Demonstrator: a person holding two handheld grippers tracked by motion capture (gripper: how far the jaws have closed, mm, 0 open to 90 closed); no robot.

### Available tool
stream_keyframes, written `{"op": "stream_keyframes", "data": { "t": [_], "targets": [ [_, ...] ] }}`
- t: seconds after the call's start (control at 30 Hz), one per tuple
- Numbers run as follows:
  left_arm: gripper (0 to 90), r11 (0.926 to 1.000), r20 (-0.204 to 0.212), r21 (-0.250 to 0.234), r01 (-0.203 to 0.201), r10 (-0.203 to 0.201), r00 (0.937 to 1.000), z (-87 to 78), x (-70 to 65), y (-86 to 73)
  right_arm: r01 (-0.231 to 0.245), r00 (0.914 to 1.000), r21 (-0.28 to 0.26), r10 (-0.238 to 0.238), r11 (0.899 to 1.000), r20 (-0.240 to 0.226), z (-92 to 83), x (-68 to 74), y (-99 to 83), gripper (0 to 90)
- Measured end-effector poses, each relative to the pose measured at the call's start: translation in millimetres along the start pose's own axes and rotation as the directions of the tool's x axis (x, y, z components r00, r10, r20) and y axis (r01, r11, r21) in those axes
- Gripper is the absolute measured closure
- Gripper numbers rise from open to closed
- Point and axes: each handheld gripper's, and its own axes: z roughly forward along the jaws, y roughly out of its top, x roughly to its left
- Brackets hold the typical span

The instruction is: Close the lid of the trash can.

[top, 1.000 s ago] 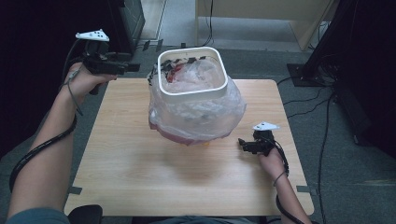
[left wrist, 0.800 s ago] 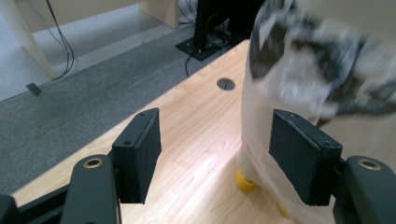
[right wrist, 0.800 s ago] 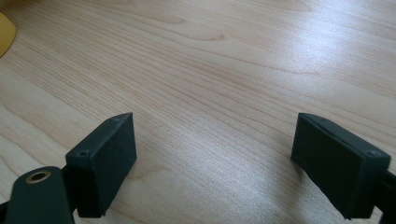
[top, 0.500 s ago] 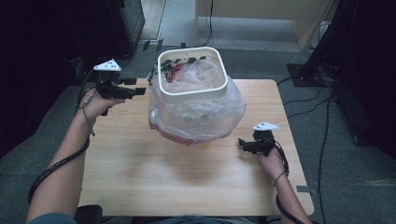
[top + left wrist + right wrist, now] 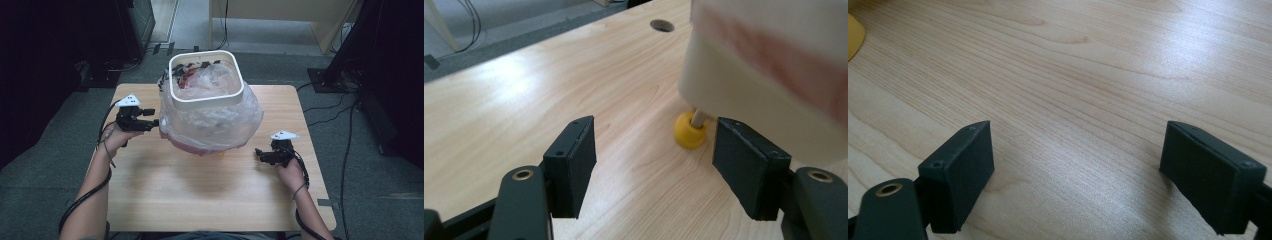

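Note:
A white square bin [image 5: 206,82] lined with a clear plastic bag [image 5: 212,122] stands on the wooden table [image 5: 200,190] at its far middle, with red and pale waste inside. My left gripper [image 5: 156,123] is low at the bin's left side, jaws open and empty, pointing at the bag. In the left gripper view [image 5: 654,165] the bin's pale side [image 5: 744,100] and a yellow foot [image 5: 690,131] on a peg lie just ahead, between the jaws' line. My right gripper [image 5: 258,154] rests near the table's right edge, open over bare wood [image 5: 1075,165].
A round cable hole [image 5: 662,25] sits in the tabletop beyond the bin. A yellow edge [image 5: 854,30] shows at the far left of the right gripper view. Cables trail over the grey floor [image 5: 45,150] around the table. A dark stand [image 5: 340,65] rises at the back right.
My left hand has come down from above the table's back-left corner and moved right, now low beside the bin. The right hand and the bin have stayed put.

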Motion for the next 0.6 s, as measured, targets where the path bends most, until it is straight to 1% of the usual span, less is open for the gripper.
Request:
{"op": "stream_keyframes", "data": {
  "t": [0.03,0.07,0.1,0.13,0.17,0.2,0.23,0.33,0.37,0.43,0.5,0.57,0.6],
  "targets": [
    [33.8,0.9999,0.001,0.007,-0.013,0.013,0.9999,1.8,0.6,-3.8,0.002,1.0,-0.001,-0.002,1.0,0.001,0.0,-0.1,0.0,13.5],
    [33.8,0.9999,0.001,0.007,-0.013,0.013,0.9999,1.8,0.6,-3.8,0.002,1.0,-0.001,-0.002,1.0,0.001,0.0,-0.1,0.0,13.5],
    [33.8,0.9994,-0.004,0.025,-0.026,0.026,0.9997,3.7,0.9,-6.8,0.001,1.0,-0.001,-0.001,1.0,0.001,0.1,-0.1,0.1,13.3],
    [33.2,0.9992,-0.015,0.011,-0.038,0.039,0.9991,4.3,0.7,-11.2,0.0,1.0,0.001,0.0,1.0,0.001,0.4,0.1,0.3,13.0],
    [33.1,0.9992,-0.015,0.011,-0.038,0.039,0.9991,4.3,0.7,-11.2,0.0,1.0,0.001,0.0,1.0,0.001,0.4,0.1,0.3,13.0],
    [33.1,0.9997,-0.005,0.0,-0.026,0.026,0.9996,5.2,1.0,-15.3,0.0,1.0,0.001,0.0,1.0,0.001,0.4,0.1,0.3,13.0],
    [32.3,0.9996,0.0,0.001,-0.027,0.027,0.9996,5.9,1.3,-17.4,0.0,1.0,0.002,0.0,1.0,0.0,0.6,0.3,0.5,12.6],
    [31.3,0.9992,-0.004,0.005,-0.039,0.039,0.9992,8.5,2.1,-27.1,0.003,1.0,0.005,-0.003,1.0,0.0,1.5,0.9,1.1,10.9],
    [31.0,0.9996,-0.008,-0.008,-0.028,0.028,0.9996,9.6,3.6,-32.9,0.002,1.0,0.006,-0.002,1.0,0.0,1.5,1.0,1.2,10.9],
    [30.3,0.9995,-0.012,-0.03,0.001,-0.002,0.9999,12.2,5.3,-39.5,0.002,1.0,0.006,-0.002,1.0,0.0,1.6,1.0,1.2,10.9],
    [29.8,0.9991,-0.023,-0.042,0.002,-0.003,0.9997,14.9,8.2,-47.3,0.002,1.0,0.006,-0.002,1.0,0.0,1.8,1.1,1.3,10.5],
    [29.6,0.9994,-0.037,-0.024,0.025,-0.026,0.999,17.9,11.3,-53.6,0.001,1.0,0.006,-0.001,1.0,0.001,2.2,1.3,1.6,10.2],
    [29.5,0.9998,-0.048,-0.009,0.018,-0.018,0.9987,18.8,12.7,-56.6,0.001,1.0,0.008,-0.001,1.0,0.001,2.3,1.4,1.8,10.1]
  ]
}}
